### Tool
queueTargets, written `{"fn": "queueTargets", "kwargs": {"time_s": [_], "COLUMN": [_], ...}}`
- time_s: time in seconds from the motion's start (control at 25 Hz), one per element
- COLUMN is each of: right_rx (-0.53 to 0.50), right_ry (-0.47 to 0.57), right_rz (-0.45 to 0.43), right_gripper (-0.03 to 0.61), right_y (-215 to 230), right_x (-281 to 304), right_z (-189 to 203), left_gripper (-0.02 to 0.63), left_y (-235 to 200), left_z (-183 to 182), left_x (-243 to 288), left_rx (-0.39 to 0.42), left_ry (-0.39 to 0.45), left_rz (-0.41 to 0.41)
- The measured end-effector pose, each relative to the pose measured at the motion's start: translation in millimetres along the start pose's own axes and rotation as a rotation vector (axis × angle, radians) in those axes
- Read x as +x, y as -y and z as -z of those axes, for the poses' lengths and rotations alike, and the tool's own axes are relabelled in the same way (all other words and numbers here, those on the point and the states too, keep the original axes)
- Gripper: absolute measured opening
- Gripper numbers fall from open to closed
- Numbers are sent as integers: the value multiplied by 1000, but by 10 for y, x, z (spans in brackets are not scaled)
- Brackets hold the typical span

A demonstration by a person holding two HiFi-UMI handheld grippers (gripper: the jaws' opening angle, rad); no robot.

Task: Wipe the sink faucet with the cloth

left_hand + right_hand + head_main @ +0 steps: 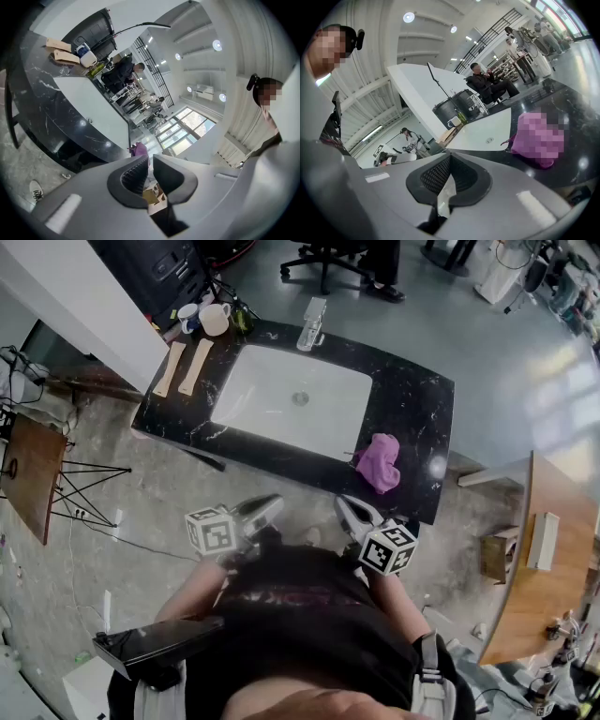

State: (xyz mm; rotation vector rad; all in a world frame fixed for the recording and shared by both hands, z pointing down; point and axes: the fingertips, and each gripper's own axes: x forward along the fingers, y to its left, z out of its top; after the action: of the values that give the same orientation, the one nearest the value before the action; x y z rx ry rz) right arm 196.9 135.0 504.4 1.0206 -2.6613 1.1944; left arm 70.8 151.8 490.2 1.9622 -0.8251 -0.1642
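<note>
Left gripper point(267, 505): held low before the body, short of the counter's near edge; fingers point(132, 177) a narrow gap apart, nothing between them.
Right gripper point(352, 510): beside the left one, also short of the counter; fingers point(435, 177) closed tip to tip, empty.
Counter point(417, 413): black marbled slab at 12 o'clock from both grippers.
Cloth point(380, 463): purple, bunched in a heap on the counter toward its near right corner, just beside the sink's near right corner; not held.
Cloth bearing: about 1 o'clock from the right gripper and near; about 2 o'clock from the left gripper and farther off. The right hand is the nearer.
Cloth axis: slightly longer near-to-far; no firm long axis.
Sink point(272, 399): white basin in the counter's middle, between the grippers and the faucet.
Faucet point(313, 324): chrome, upright at the sink's far rim; about 11 o'clock from the cloth, well apart from it.
Far left corner: two mugs point(208, 319); two pale flat strips point(184, 367).
Step in hand (judgement): cloth pick-up not yet begun.
Next move (judgement): right fingers open, advance toward 1 o'clock, close on the heap before any reach across the sink.
</note>
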Motion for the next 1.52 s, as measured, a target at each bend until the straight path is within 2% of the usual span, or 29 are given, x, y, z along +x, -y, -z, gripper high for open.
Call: {"fn": "queueTargets", "kwargs": {"time_s": [0.76,0.88,0.92,0.96,1.08,1.16,1.28,1.36,1.52], "right_rx": [-10,-122,-181,-242,-392,-390,-304,-295,-276], "right_ry": [6,-5,-33,-76,-247,-324,-358,-408,-470], "right_rz": [6,144,209,276,472,542,561,606,714], "right_gripper": [11,13,80,138,161,189,213,246,244], "right_y": [52,374,539,714,1254,1544,1774,1904,2142], "right_x": [5,-65,-84,-96,-84,-34,130,230,271], "right_z": [-36,-247,-337,-416,-533,-567,-639,-606,-489], "left_gripper": [31,31,31,31,31,31,31,31,31], "left_y": [-10,-16,-29,-47,-85,-68,-42,-70,-185], "left_z": [-5,-29,-41,-51,-61,-76,-157,-208,-308], "left_x": [25,29,27,24,21,41,55,35,-3], "left_rx": [-2,0,1,2,10,21,37,39,31], "left_ry": [3,4,5,6,-3,-12,-15,-16,-21], "left_rz": [-2,-7,-10,-13,-15,-12,-16,-24,-24]}}
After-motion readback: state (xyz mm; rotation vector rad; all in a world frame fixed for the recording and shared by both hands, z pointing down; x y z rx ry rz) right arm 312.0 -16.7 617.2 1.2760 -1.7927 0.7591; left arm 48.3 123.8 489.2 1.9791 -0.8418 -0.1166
